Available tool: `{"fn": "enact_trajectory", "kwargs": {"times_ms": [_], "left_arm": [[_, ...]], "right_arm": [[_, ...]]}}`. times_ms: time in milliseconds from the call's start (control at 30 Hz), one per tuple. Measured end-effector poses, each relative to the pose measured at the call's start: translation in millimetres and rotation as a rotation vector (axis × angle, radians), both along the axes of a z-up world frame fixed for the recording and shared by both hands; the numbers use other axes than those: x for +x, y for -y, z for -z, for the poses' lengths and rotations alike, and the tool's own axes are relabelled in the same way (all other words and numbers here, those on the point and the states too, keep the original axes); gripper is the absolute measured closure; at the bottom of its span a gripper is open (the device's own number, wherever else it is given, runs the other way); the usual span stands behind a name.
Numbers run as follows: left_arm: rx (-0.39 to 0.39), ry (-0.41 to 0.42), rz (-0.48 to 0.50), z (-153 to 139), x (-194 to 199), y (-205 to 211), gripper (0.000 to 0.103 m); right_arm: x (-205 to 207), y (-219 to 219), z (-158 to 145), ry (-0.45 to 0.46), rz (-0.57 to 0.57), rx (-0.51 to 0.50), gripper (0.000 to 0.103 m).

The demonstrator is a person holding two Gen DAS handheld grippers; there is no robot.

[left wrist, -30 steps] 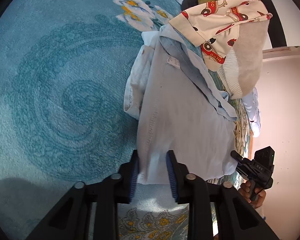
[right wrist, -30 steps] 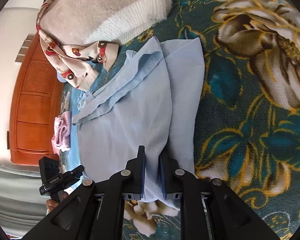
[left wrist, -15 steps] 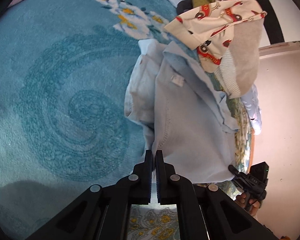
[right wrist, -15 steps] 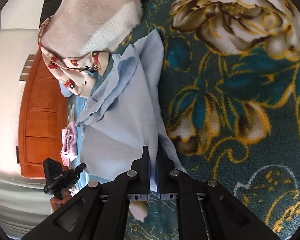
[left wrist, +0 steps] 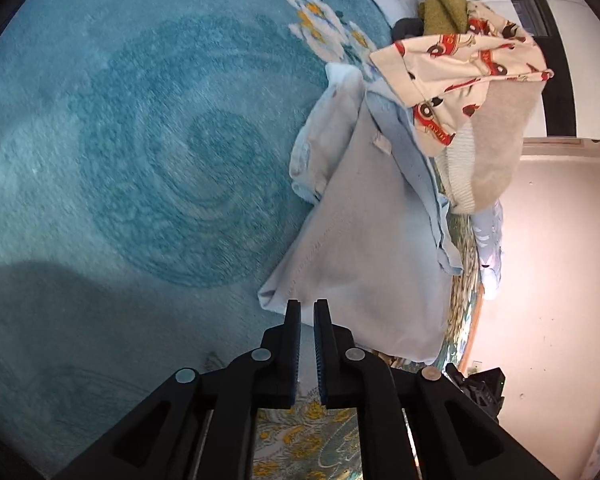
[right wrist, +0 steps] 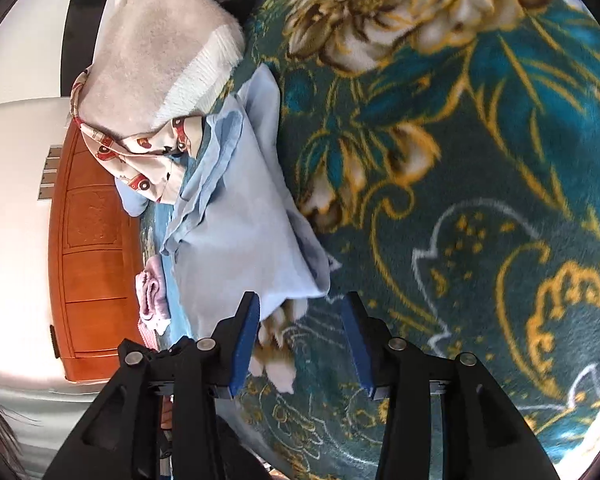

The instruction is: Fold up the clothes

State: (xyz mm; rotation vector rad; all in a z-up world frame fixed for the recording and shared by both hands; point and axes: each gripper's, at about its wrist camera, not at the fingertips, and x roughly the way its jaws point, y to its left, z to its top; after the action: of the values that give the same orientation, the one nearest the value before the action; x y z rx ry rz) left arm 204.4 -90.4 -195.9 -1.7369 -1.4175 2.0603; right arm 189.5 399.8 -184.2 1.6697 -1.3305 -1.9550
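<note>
1. While you count, you have two grippers: your left gripper (left wrist: 307, 312) has its jaws pinched together on the near edge of the pale blue garment (left wrist: 364, 248), and your right gripper (right wrist: 300, 312) has its jaws apart, holding nothing, just beside that garment's (right wrist: 244, 248) near corner.
2. One pale blue garment lies folded on the blanket (right wrist: 480, 160), near the bed's far side.
3. One pile touches its far end: a car-print cloth (left wrist: 460, 68), a beige sweater (left wrist: 500, 140), an olive piece (left wrist: 444, 12).
4. One pink cloth (right wrist: 152, 296) sits beyond it, near the bed's edge.
5. Open blanket (left wrist: 140, 160) spreads wide to the garment's left.
</note>
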Motion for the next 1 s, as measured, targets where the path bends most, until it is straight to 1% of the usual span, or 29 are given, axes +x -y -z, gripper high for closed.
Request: {"fn": "enact_trajectory", "kwargs": {"times_ms": [67,133,233,333,433,500,600,633,667,700,800,833,867,1000], "left_arm": [[0.035,0.027,0.008,7,-6,-11,0.082],[0.056,0.053,-0.018,15,-7,-19,0.076],[0.08,0.053,-0.12,24,-6,-20,0.076],[0.097,0.028,-0.242,25,7,-22,0.076],[0.074,0.018,-0.279,23,12,-27,0.076],[0.093,0.037,-0.307,21,14,-26,0.076],[0.085,0.045,-0.347,11,26,-18,0.076],[0.075,0.037,-0.358,7,31,-14,0.072],[0.063,0.037,-0.377,6,35,-9,0.063],[0.06,0.051,-0.399,8,38,-4,0.059],[0.17,0.061,-0.474,22,50,9,0.058],[0.189,0.055,-0.481,24,55,14,0.058],[0.192,0.047,-0.474,24,55,15,0.057],[0.172,0.019,-0.434,25,44,13,0.056]], "right_arm": [[2,11,9,0.018,0.008,-0.021,0.059],[-2,21,12,0.003,0.029,-0.029,0.059],[-8,26,13,-0.029,0.096,-0.026,0.059],[-8,24,18,-0.046,0.196,-0.045,0.059],[-1,25,20,-0.078,0.291,-0.052,0.059],[-1,26,20,-0.081,0.328,-0.057,0.059],[-2,23,19,-0.069,0.339,-0.079,0.059],[-2,22,20,-0.065,0.344,-0.092,0.059],[-1,21,20,-0.063,0.35,-0.103,0.059],[-1,21,21,-0.063,0.356,-0.11,0.059],[-1,24,20,-0.06,0.353,-0.106,0.059],[-2,26,19,-0.059,0.347,-0.106,0.059],[-3,27,19,-0.059,0.342,-0.106,0.059],[-4,29,18,-0.061,0.342,-0.103,0.057]]}}
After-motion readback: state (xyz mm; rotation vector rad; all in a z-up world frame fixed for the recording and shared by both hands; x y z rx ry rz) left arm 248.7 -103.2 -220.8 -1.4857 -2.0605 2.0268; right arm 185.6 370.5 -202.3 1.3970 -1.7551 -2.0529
